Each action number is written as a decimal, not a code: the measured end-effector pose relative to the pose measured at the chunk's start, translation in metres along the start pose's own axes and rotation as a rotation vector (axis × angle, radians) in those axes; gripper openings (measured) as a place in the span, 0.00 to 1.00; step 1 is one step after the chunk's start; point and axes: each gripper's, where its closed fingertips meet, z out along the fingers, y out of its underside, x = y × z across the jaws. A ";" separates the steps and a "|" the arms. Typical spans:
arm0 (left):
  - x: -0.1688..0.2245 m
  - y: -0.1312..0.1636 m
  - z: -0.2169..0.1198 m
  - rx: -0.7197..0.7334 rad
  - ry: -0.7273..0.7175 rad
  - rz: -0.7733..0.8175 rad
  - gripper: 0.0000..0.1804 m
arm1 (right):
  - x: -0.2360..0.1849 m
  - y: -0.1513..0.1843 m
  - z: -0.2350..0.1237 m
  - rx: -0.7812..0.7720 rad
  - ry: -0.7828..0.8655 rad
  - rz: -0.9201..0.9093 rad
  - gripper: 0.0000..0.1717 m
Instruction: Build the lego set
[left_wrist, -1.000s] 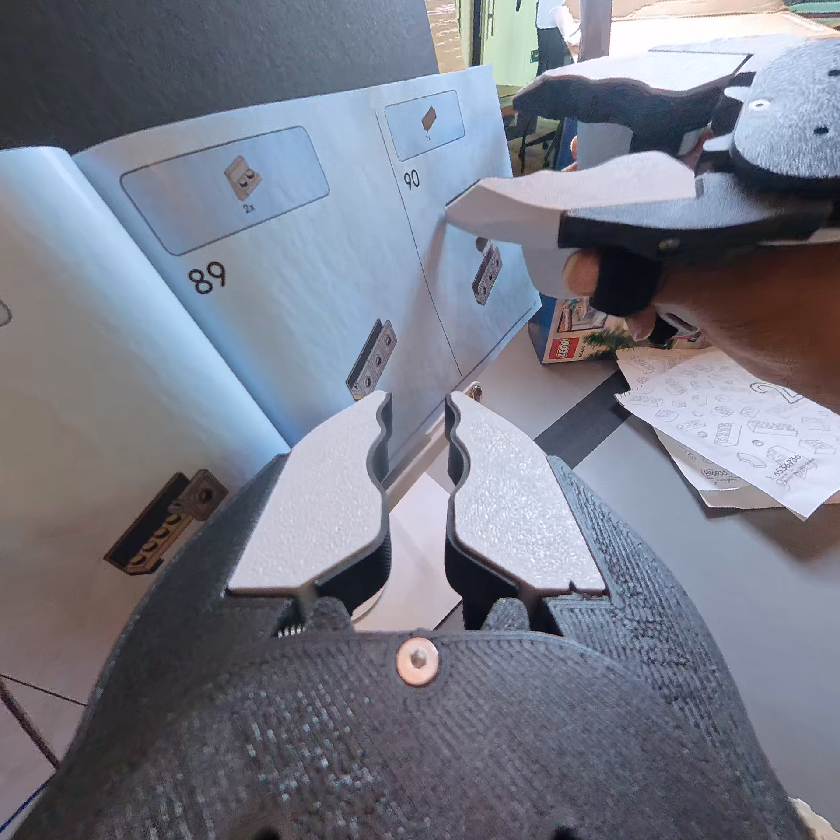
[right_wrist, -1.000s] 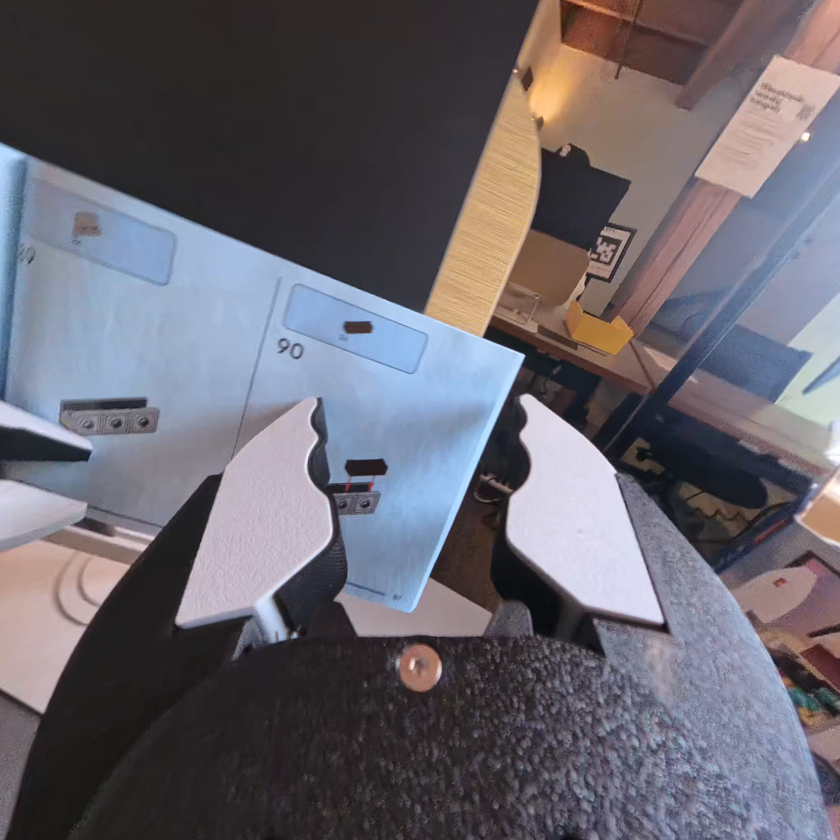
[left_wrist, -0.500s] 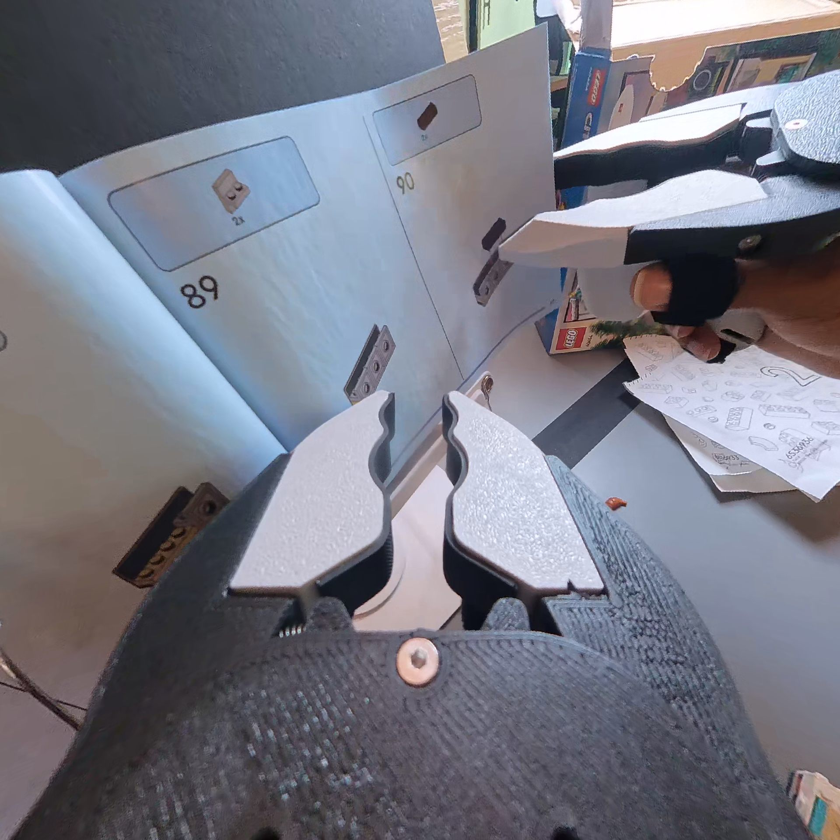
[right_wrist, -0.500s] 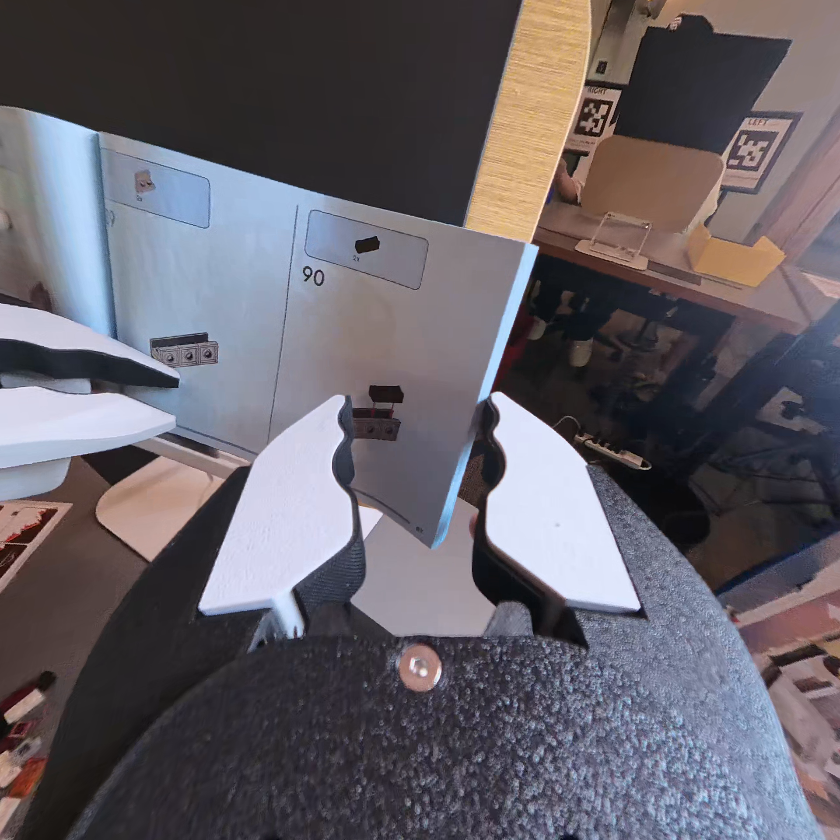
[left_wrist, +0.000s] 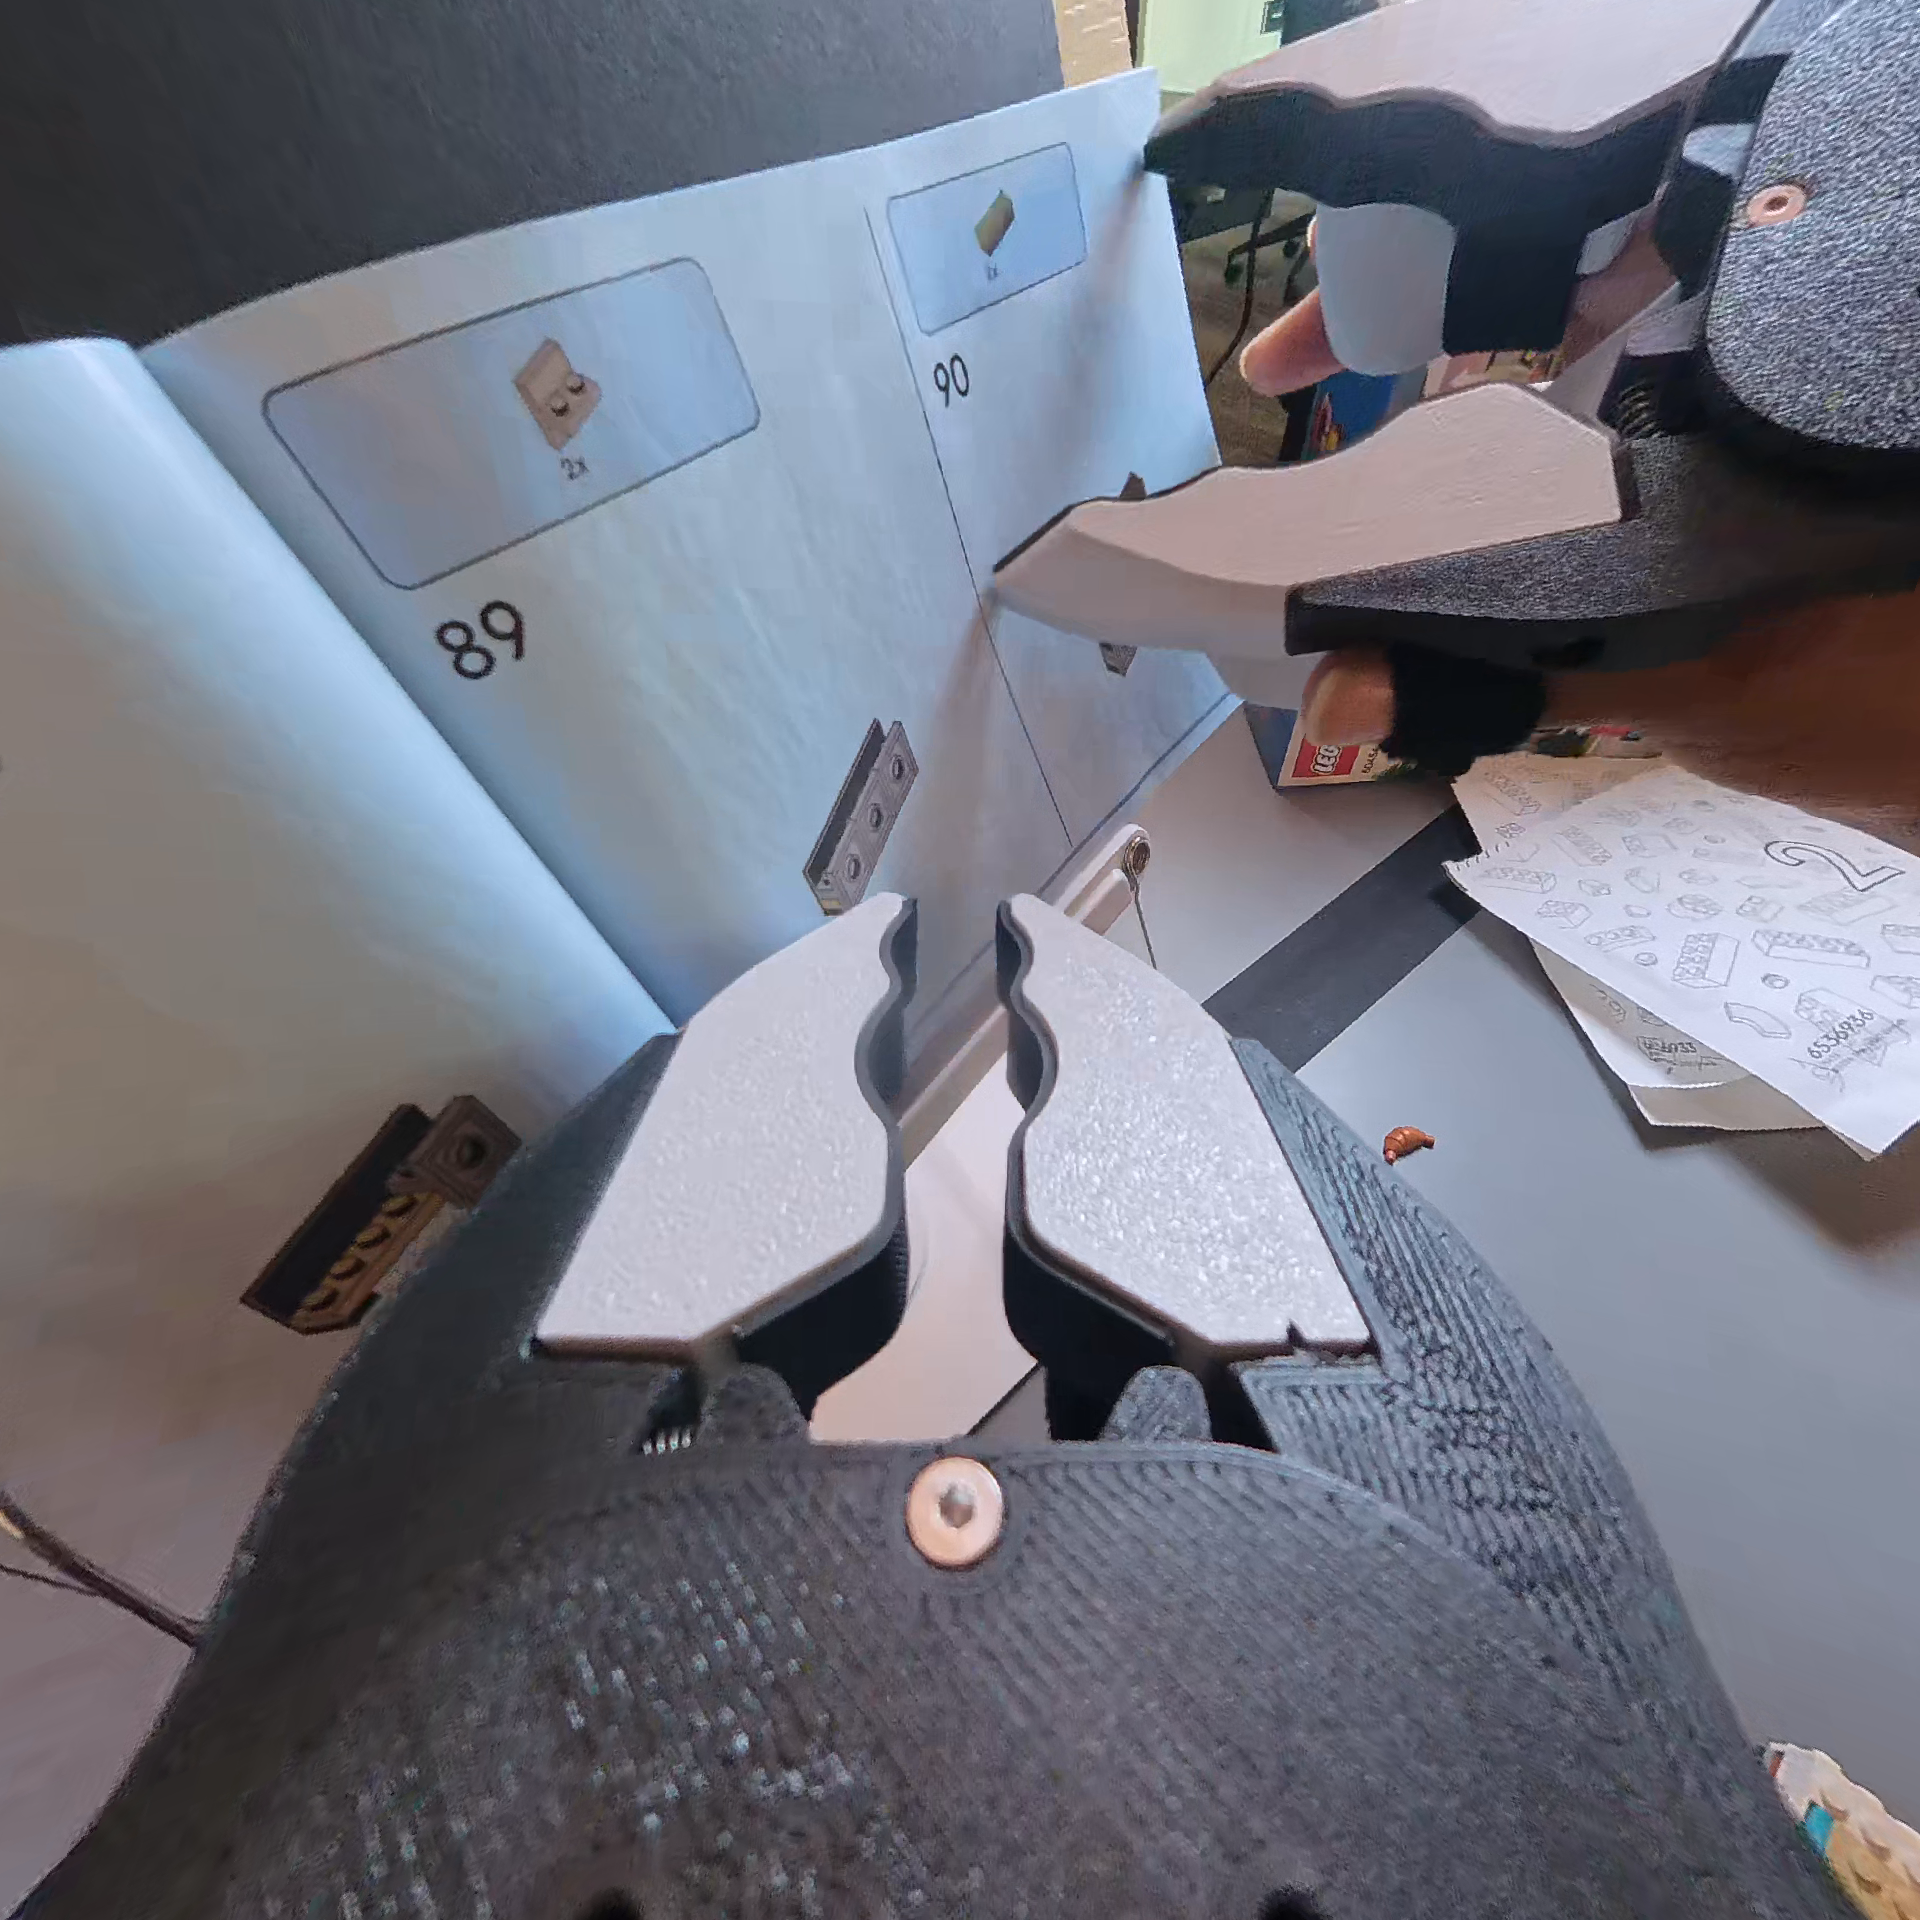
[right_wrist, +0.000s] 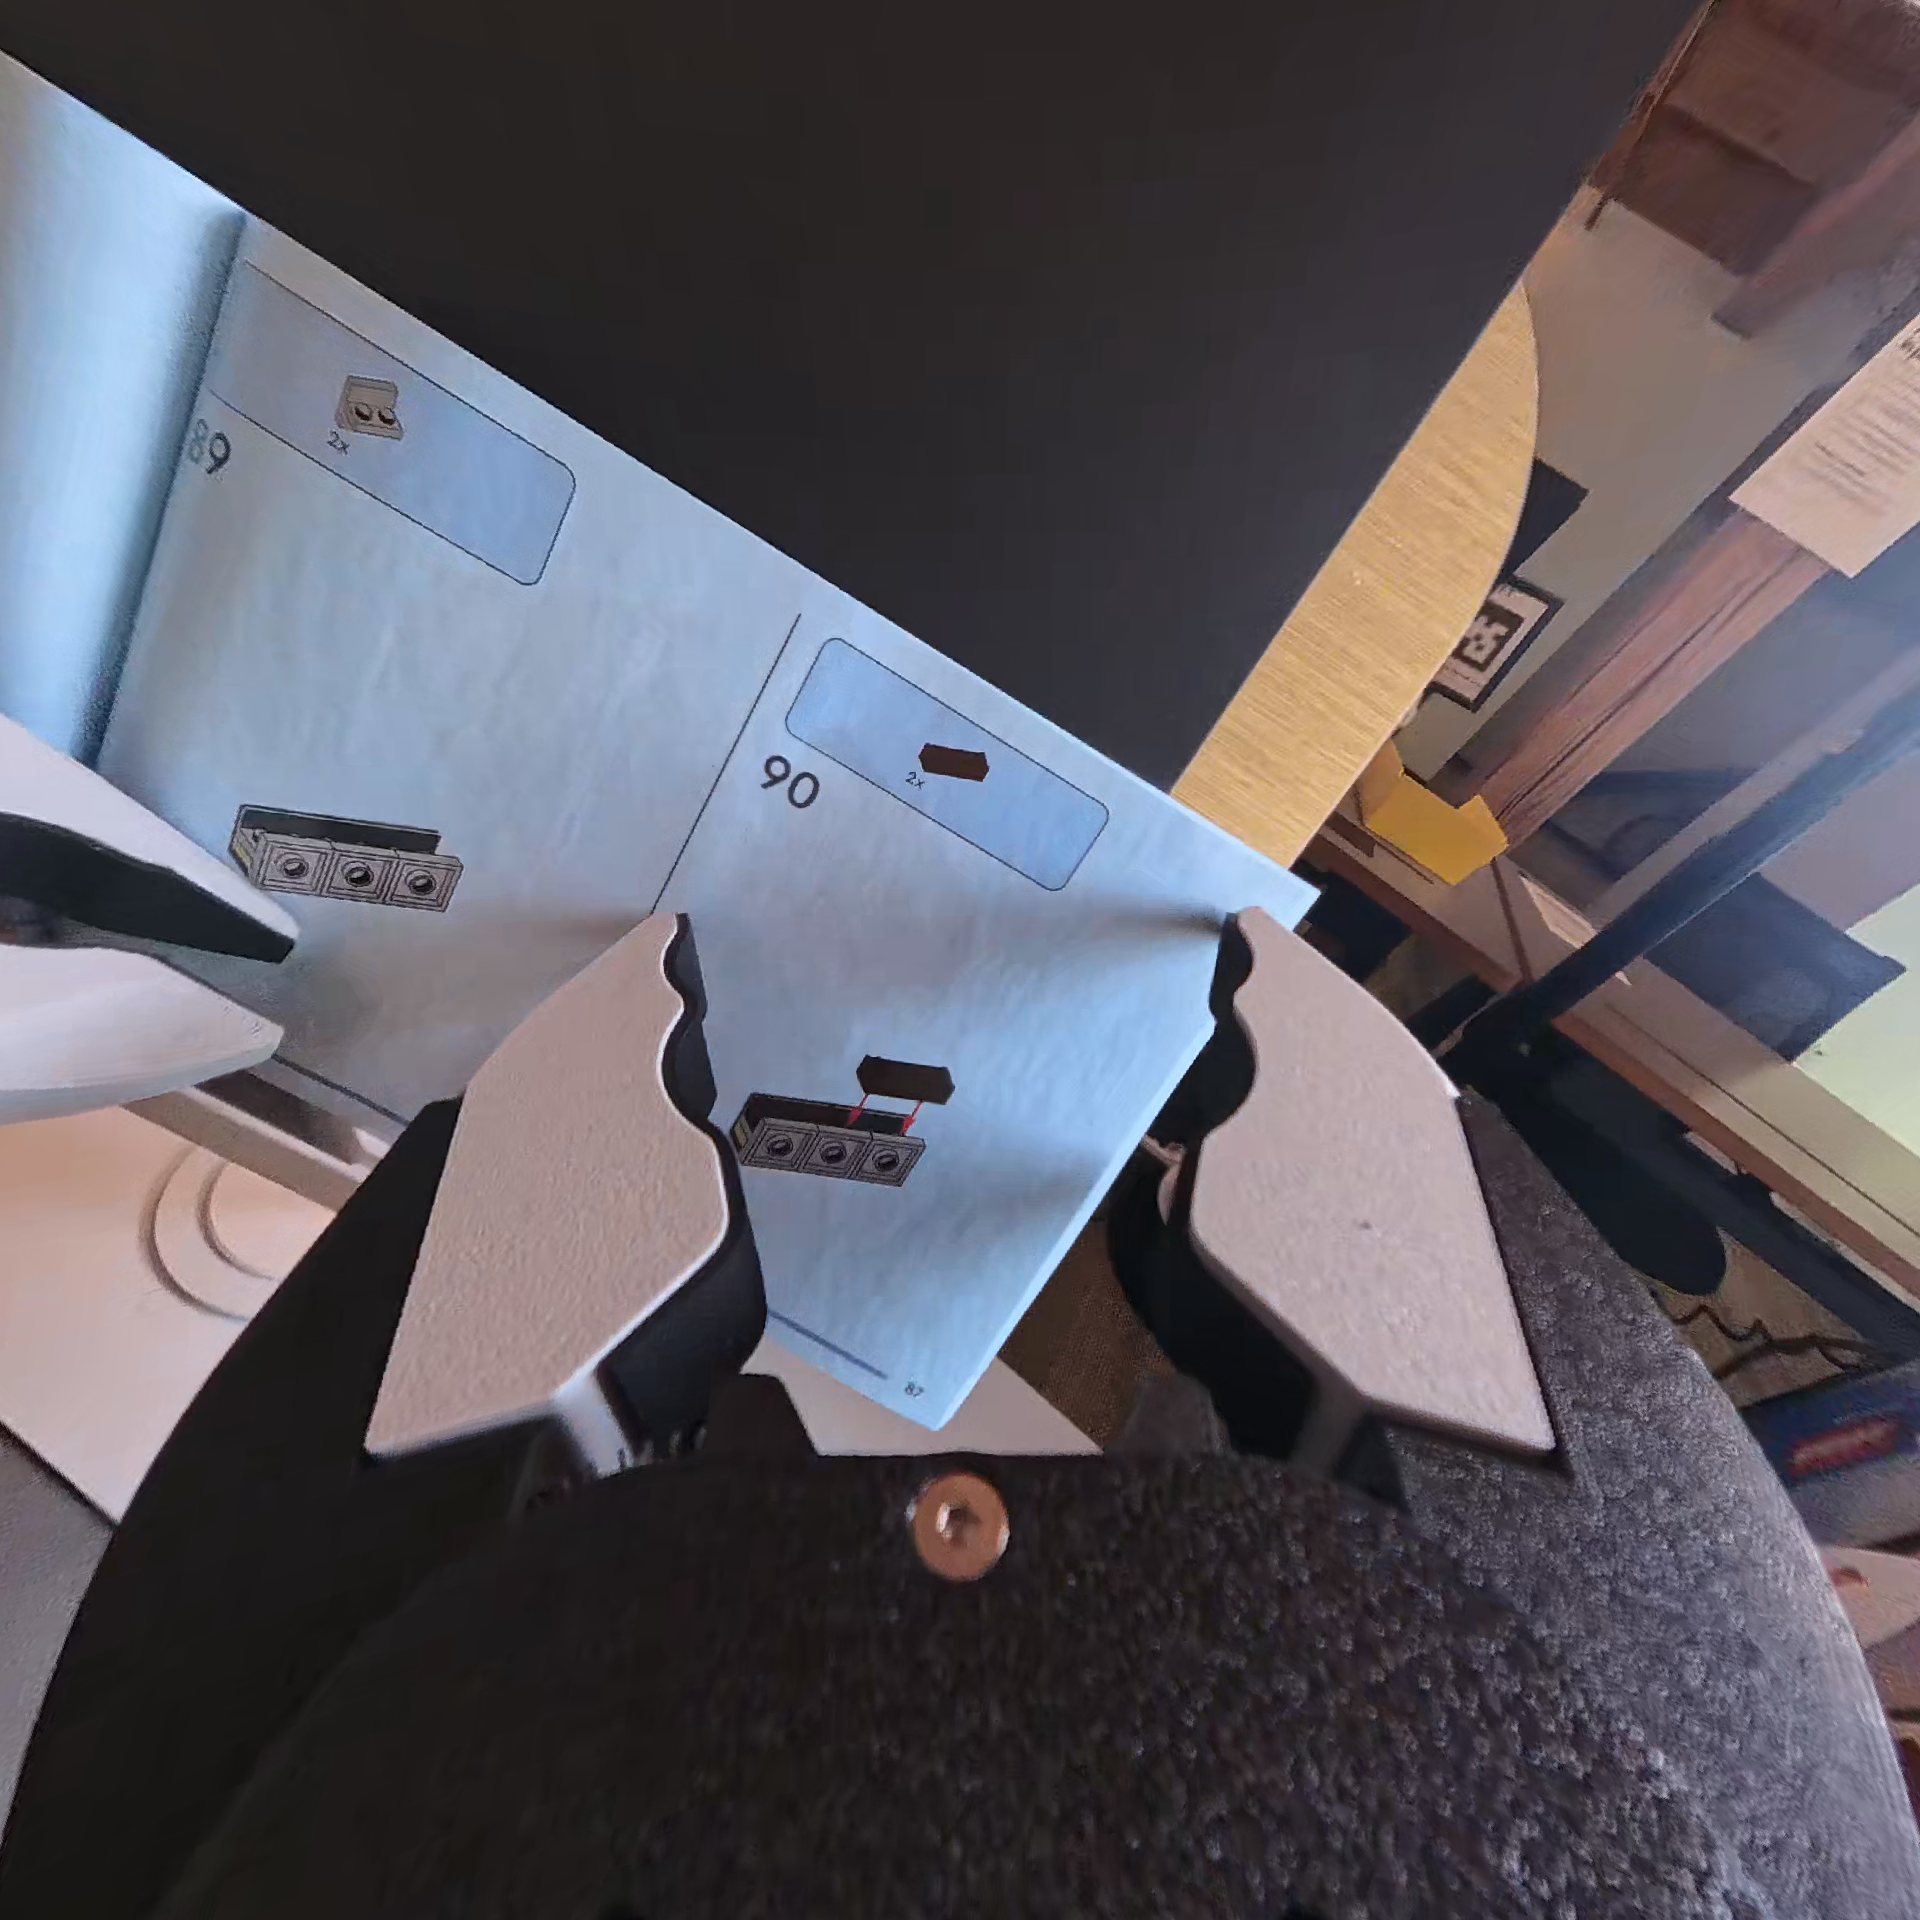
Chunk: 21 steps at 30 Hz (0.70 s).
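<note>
1. Pale blue paper instruction booklet (left_wrist: 644, 623), propped open on a white stand (left_wrist: 1101, 883) on the grey tabletop (left_wrist: 1558, 1351): light, floppy, easily creased; best pinched at the free page edge.
2. Left gripper (left_wrist: 956, 914): narrowly parted at the page's bottom edge, gripping nothing.
3. Right gripper (right_wrist: 956, 925): wide open, straddling the page's outer edge.
4. Left view only: printed white paper sheets (left_wrist: 1714, 935). Right view only: yellow box (right_wrist: 1444, 831).

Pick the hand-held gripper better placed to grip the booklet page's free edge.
Right hand-held gripper: its open fingers flank the page edge; the left sits by the stand's ledge.
</note>
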 end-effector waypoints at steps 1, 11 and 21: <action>-0.001 0.001 0.000 -0.001 -0.001 0.003 0.08 | -0.001 0.000 0.001 0.002 0.004 0.002 0.55; 0.002 0.000 0.000 0.016 0.016 0.013 0.08 | -0.003 0.001 0.001 0.030 -0.019 0.039 0.31; 0.003 0.002 0.000 0.016 0.020 0.021 0.08 | 0.000 -0.001 0.006 0.007 -0.035 0.016 0.42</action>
